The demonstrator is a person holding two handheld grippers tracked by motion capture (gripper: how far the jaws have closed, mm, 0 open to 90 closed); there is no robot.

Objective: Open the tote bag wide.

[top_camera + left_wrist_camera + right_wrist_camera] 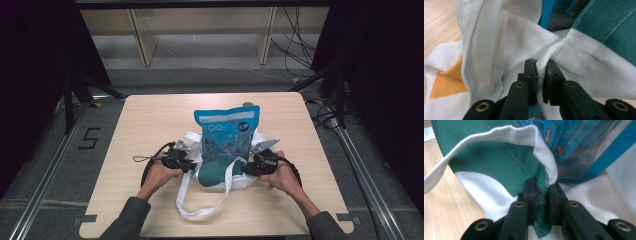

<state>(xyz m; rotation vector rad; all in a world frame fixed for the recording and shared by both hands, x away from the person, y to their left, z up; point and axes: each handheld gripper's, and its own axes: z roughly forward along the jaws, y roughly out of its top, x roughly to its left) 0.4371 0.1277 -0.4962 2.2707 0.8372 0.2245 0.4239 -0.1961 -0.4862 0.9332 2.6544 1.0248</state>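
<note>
We have a white and green cloth bag [220, 172] sitting near the middle of the wooden table [150, 125], a little toward our side, and a blue packet [227, 132] stands upright in its mouth, with most of its height rising above the cloth. Our left gripper [186, 159] is at the bag's left edge and our right gripper [255, 162] is at its right edge, so the packet stands between the two. In the left gripper view, the left gripper [540, 75] has its jaws pressed nearly together on a gathered fold of the white cloth [524, 37], which puckers where the pads bite it; an orange patch [446, 82] of the bag's print lies off to the left, and a green panel [609, 27] fills the upper right. In the right gripper view, the right gripper [543, 195] pinches the bag's rim where the green cloth [491, 157] meets its white hem [499, 132], and a strip of green hangs down between the jaws. Just behind that rim we see the blue packet [579, 142], close against the cloth. A long white strap [200, 205] loops from the bag across the table toward our side, lying slack on the wood between our forearms.
</note>
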